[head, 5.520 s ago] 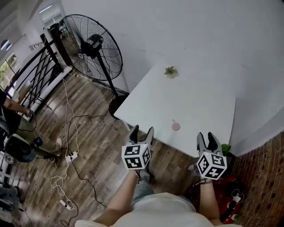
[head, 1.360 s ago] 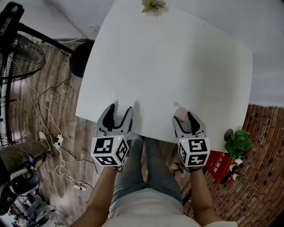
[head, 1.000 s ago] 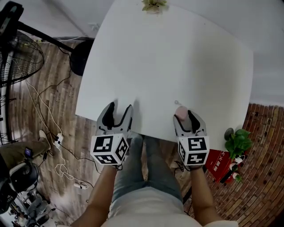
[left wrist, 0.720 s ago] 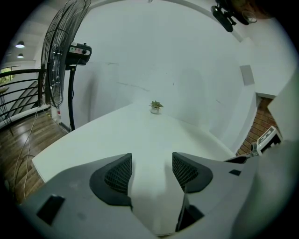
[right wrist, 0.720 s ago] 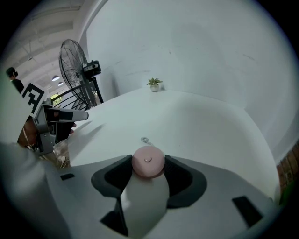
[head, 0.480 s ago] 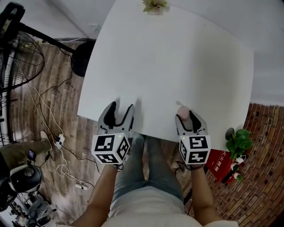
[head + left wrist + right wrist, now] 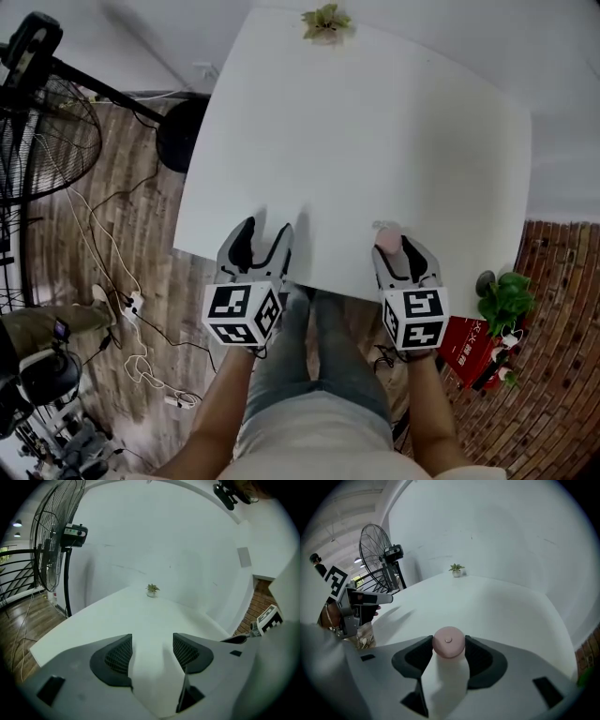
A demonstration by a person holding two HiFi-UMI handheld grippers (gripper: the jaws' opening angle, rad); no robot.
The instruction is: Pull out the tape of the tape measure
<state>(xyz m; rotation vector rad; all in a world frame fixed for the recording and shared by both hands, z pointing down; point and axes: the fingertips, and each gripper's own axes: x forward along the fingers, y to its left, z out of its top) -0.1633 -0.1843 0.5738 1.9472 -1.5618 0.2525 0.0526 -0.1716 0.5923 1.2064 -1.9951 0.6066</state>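
The tape measure is a small round pink case near the front edge of the white table. My right gripper is shut on the case. In the right gripper view the case sits between the two dark pads and touches both. No tape shows outside the case. My left gripper hovers over the table's front edge, well to the left of the case. It is open, and in the left gripper view only bare table shows between its fingers.
A small potted plant stands at the table's far edge. To the left, a standing fan and loose cables are on the wooden floor. A green plant and a red object sit by the brick floor at right.
5.5 s ago both grippers were short of the table and the case lay free. Over the last second the right gripper keeps the case between its jaws; the view has shifted slightly.
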